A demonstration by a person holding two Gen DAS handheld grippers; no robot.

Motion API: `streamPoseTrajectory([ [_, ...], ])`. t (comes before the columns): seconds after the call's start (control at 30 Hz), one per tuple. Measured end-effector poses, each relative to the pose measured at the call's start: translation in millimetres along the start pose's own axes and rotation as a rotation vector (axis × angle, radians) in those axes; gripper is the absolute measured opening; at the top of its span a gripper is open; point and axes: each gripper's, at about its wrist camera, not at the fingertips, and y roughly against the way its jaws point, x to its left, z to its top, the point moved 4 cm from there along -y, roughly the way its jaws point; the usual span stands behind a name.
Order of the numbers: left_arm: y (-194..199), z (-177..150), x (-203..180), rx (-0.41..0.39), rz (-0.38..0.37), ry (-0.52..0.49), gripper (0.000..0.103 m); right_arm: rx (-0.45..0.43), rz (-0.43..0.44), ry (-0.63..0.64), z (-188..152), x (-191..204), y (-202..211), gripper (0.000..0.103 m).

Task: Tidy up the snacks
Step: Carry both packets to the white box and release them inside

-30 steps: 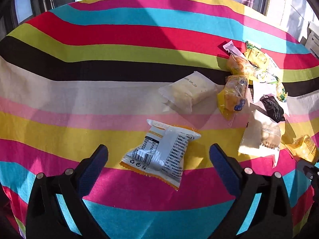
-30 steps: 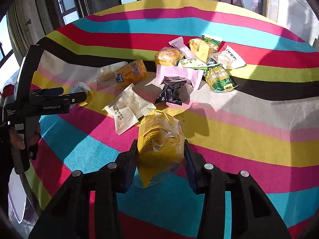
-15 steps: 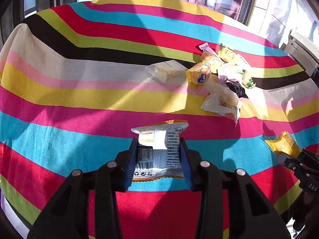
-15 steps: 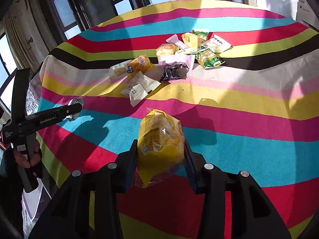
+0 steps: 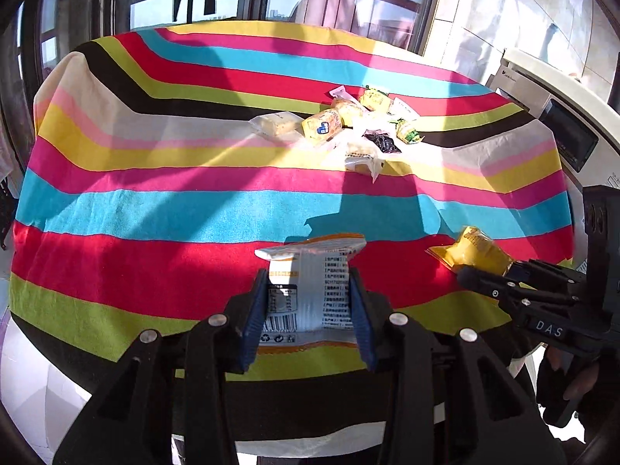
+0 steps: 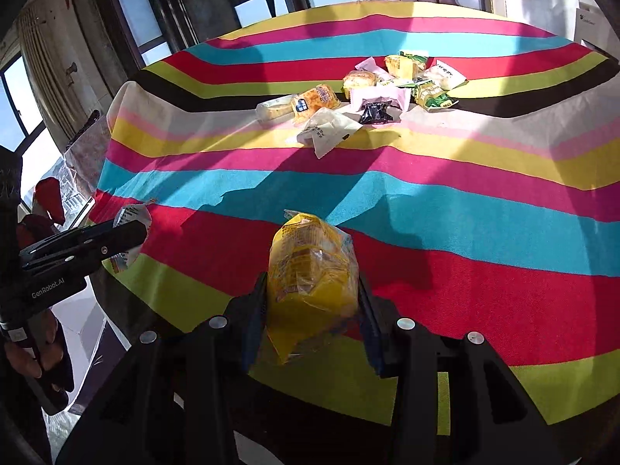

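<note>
L gripper [image 5: 308, 310] clamps white barcode packet [image 5: 310, 290]; R gripper [image 6: 312, 310] clamps yellow snack bag [image 6: 312, 271]. Slick film, both held over the table edge w/ nothing under: may slip, drop to floor.

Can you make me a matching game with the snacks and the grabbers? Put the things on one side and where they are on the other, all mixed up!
Things:
1. white packet
2. yellow packet
3. black packet
4. striped cloth

Places:
A. lying in the snack pile
B. pinched by the right gripper
C. covering the table
D. pinched by the left gripper

Pairs: 1-D, 2-B, 3-A, 4-C
</note>
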Motion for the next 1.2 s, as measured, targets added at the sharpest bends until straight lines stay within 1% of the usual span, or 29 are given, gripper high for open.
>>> streamPoseTrajectory([
  [0.13,25,-15,13,-0.029,0.001,0.043,0.04,-0.025,0.023,0.053,1,23,11,0.043],
  [0.3,57,-39,36,-0.048,0.047,0.083,0.04,-0.018,0.094,0.16,2,69,13,0.043],
  [0.47,95,-65,77,-0.083,0.13,0.179,0.04,0.009,0.181,0.358,-9,140,10,0.043],
  [0.6,117,-89,111,-0.088,0.234,0.214,0.04,0.025,0.234,0.541,-23,194,10,0.043],
  [0.67,124,-101,128,-0.082,0.259,0.251,0.04,0.036,0.27,0.613,-30,216,10,0.043],
  [0.77,133,-120,150,-0.076,0.324,0.293,0.04,0.071,0.322,0.694,-41,245,9,0.043],
  [0.87,142,-136,170,-0.07,0.358,0.335,0.041,0.108,0.351,0.781,-57,273,4,0.043],
  [0.97,147,-151,189,-0.056,0.424,0.369,0.043,0.144,0.379,0.856,-75,298,2,0.044],
  [1.0,150,-156,196,-0.052,0.446,0.382,0.05,0.153,0.398,0.872,-80,305,1,0.044],
  [1.03,152,-161,202,-0.048,0.465,0.398,0.056,0.162,0.42,0.882,-83,311,1,0.047],
  [1.07,156,-165,209,-0.05,0.486,0.418,0.069,0.173,0.443,0.884,-86,315,1,0.052],
  [1.1,160,-168,215,-0.055,0.506,0.436,0.08,0.178,0.46,0.881,-88,319,1,0.066],
  [1.13,165,-170,220,-0.064,0.527,0.452,0.083,0.17,0.468,0.872,-88,321,2,0.075],
  [1.17,169,-172,224,-0.071,0.544,0.464,0.086,0.159,0.475,0.859,-87,321,3,0.076],
  [1.2,172,-172,226,-0.075,0.558,0.475,0.093,0.154,0.484,0.84,-85,321,4,0.076],
])
